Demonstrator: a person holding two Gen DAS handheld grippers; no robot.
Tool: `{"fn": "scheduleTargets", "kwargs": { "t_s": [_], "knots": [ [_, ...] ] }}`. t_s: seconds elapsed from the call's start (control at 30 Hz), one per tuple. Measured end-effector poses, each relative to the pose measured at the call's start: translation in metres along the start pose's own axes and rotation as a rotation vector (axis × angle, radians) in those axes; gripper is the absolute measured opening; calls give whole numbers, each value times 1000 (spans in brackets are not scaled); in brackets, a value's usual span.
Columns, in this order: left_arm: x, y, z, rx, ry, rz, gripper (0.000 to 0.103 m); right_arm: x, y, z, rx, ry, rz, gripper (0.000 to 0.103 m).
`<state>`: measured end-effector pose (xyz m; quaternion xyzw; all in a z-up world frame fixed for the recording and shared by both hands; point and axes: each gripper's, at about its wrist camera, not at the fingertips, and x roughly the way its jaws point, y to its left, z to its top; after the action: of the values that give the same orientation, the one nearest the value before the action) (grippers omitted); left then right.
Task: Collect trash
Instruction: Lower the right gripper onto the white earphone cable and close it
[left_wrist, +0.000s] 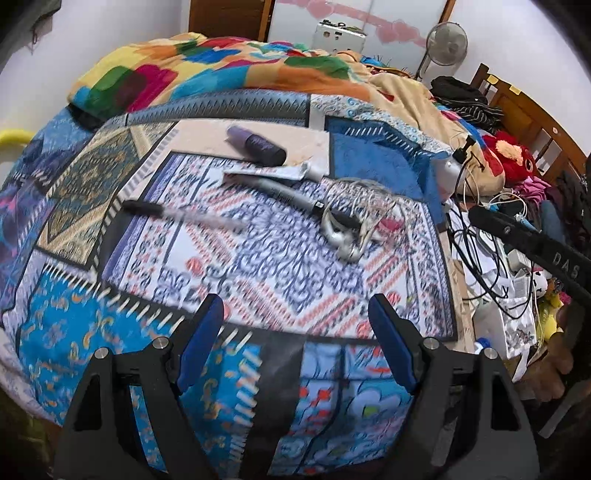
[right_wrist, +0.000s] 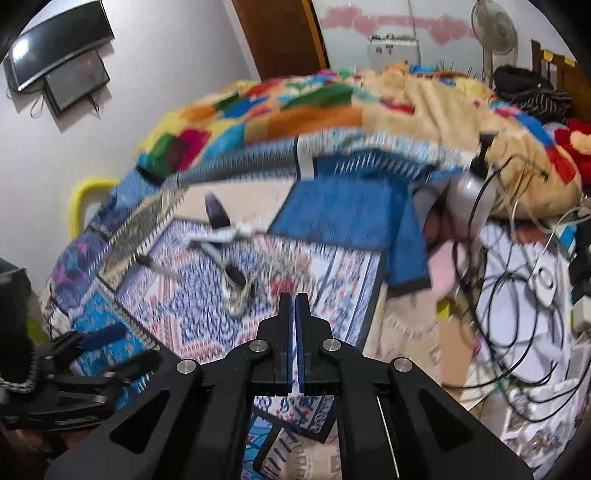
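Note:
On the patterned bedspread lie a purple and black tube-like container, a flat squeezed white tube, a dark marker, a black-capped pen and a crumpled clear wrapper with silver bits. My left gripper is open and empty, above the near edge of the bed, short of these items. My right gripper is shut and empty, above the bedspread, just right of the wrapper. The left gripper also shows at the left of the right wrist view.
A colourful blanket is heaped at the back of the bed. Tangled black and white cables, a white spray bottle, papers and a red plush toy crowd the right side. A fan stands by the far wall.

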<state>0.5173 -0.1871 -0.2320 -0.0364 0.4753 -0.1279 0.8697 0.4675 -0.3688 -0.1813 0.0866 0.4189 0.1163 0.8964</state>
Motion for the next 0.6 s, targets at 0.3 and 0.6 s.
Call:
{"fn": "scheduleTargets", "kwargs": {
  "t_s": [0.3, 0.6],
  "knots": [
    [6, 5, -12, 6, 8, 22, 80, 51, 13, -20, -106, 106, -22, 41],
    [15, 24, -18, -58, 25, 24, 80, 76, 21, -21, -180, 78, -71, 4]
  ]
}}
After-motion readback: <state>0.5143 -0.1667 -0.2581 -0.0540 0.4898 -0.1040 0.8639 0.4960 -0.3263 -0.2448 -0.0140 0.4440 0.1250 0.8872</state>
